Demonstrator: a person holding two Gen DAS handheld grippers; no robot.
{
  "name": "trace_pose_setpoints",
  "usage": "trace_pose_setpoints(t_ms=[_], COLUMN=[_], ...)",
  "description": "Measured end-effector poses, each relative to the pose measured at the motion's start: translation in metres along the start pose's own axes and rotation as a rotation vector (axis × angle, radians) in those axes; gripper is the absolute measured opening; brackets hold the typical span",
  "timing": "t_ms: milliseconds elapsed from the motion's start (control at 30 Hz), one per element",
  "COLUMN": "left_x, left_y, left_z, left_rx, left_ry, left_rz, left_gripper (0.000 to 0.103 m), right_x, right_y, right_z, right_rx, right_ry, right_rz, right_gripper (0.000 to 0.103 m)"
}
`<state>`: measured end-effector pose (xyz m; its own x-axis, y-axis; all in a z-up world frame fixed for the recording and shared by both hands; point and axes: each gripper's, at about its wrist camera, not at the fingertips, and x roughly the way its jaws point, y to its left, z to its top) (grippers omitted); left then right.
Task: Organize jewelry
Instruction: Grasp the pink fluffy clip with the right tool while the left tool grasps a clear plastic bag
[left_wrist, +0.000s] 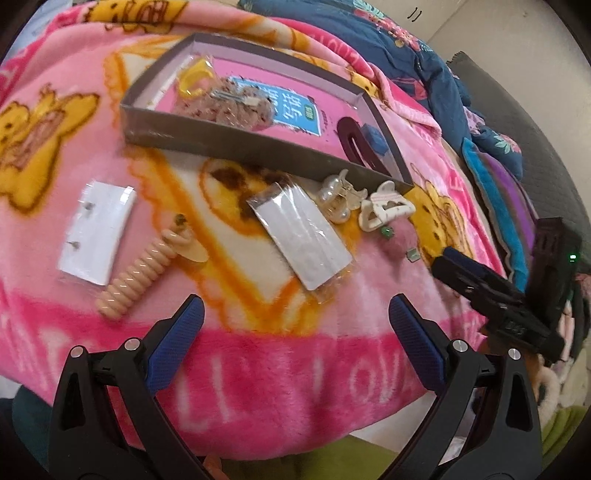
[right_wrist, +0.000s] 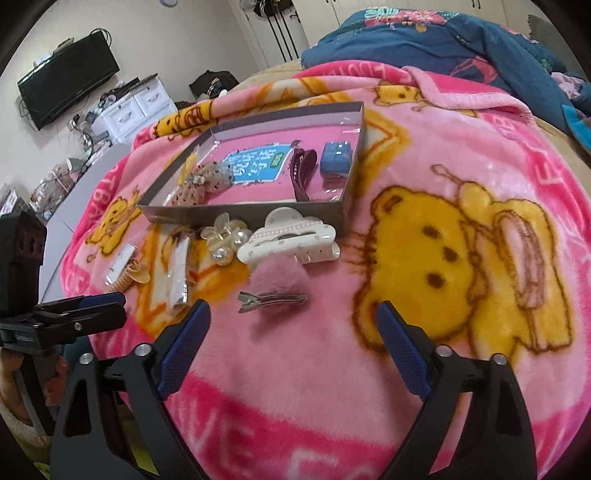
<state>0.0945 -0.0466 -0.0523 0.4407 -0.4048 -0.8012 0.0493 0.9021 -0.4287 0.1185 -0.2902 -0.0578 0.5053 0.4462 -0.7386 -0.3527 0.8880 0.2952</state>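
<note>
**Both grippers poised over loose hair pieces, box only partly filled**

Nearest, the right gripper (right_wrist: 293, 325) hangs with its jaws spread wide and nothing between them, aimed down at the pink blanket (right_wrist: 369, 387). Just beyond its fingertips lies a metal clip (right_wrist: 271, 301) resting against a pink pompom (right_wrist: 277, 282). The left gripper (left_wrist: 295, 317) is likewise wide and empty; ahead of it sit a white card packet (left_wrist: 304, 240) and, to its left, a peach spiral hair tie (left_wrist: 136, 273) beside a second white card (left_wrist: 98, 230).

Further on, close against the near wall of the box, are a white claw clip (right_wrist: 291, 240) and a pearl flower clip (right_wrist: 223, 240), touching each other or nearly so.

The shallow grey box (right_wrist: 258, 214) stands toward the blanket's far edge. It already holds a dark red clip (right_wrist: 303, 173), a blue piece (right_wrist: 334, 158) in its right corner, a dotted fabric piece (right_wrist: 199, 184) and something yellow (left_wrist: 194, 75) at the left end.

By the look of it, the sorting is in its early part: several pieces are still outside the box. The metal clip seems the right gripper's likely target. It lies flat on soft pile, so the jaws would need to come low, straddle it across its narrow width, and close without snagging the fleece or the pompom.
</note>
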Motion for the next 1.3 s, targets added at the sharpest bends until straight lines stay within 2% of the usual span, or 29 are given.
trace_pose_setpoints(t_ms=[333, 433, 533, 567, 700, 800, 867, 900, 1033, 1300], left_x=[0.020, 0.028, 0.038, 0.040, 0.048, 0.054, 0.057, 0.057, 0.048, 0.008], left_y=[-0.002, -0.005, -0.007, -0.008, -0.014, -0.023, -0.027, -0.027, -0.023, -0.012], left_z=[0.012, 0.018, 0.025, 0.026, 0.032, 0.031, 0.028, 0.027, 0.025, 0.018], left_rx=[-0.047, -0.054, -0.065, -0.064, -0.036, 0.020, 0.055, 0.066, 0.066, 0.043], left_ry=[0.020, 0.020, 0.018, 0.017, 0.007, -0.001, -0.011, -0.017, -0.039, -0.106], left_rz=[-0.071, -0.076, -0.069, -0.061, -0.015, 0.063, 0.112, 0.122, 0.084, 0.024], left_gripper=[0.087, 0.087, 0.087, 0.087, 0.083, 0.065, 0.048, 0.046, 0.034, 0.034], right_x=[0.032, 0.037, 0.038, 0.038, 0.030, 0.021, 0.015, 0.011, -0.002, -0.022], right_y=[0.001, 0.000, -0.002, -0.003, -0.006, -0.012, -0.017, -0.019, -0.021, 0.001], right_z=[0.005, 0.007, 0.009, 0.009, 0.006, 0.003, 0.002, 0.002, 0.002, 0.010], right_rx=[-0.017, -0.014, -0.016, -0.015, -0.008, 0.014, 0.033, 0.041, 0.056, 0.020], right_ry=[0.024, 0.017, 0.016, 0.022, 0.014, 0.003, -0.001, -0.005, -0.026, -0.066], right_rz=[0.033, 0.043, 0.074, 0.092, 0.096, 0.098, 0.101, 0.100, 0.097, 0.115], right_gripper=[0.076, 0.064, 0.046, 0.044, 0.044, 0.044, 0.044, 0.044, 0.044, 0.043])
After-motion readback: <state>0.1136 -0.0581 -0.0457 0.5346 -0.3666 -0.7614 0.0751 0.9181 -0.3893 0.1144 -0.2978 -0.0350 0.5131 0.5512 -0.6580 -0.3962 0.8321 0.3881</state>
